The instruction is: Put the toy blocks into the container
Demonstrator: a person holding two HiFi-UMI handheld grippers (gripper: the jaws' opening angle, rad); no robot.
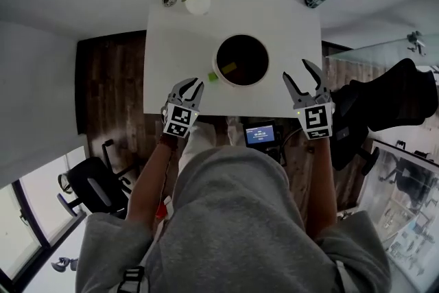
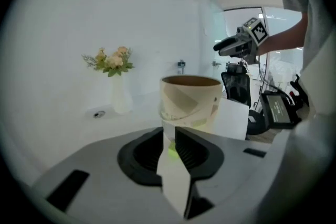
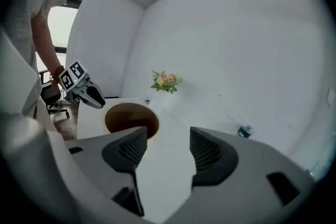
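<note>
Your left gripper (image 1: 194, 84) aims narrowly parted jaws at the green block (image 1: 212, 77) beside the container (image 1: 218, 60); your right gripper (image 1: 302, 73) has its jaws gaping, empty.

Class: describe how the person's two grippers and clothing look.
The left gripper and right gripper are light grey, with two curved, pointed jaws lined with black ribbed pads. Each carries a cube of black-and-white square markers. The person wears a grey top; its sleeves end near the elbows.
</note>
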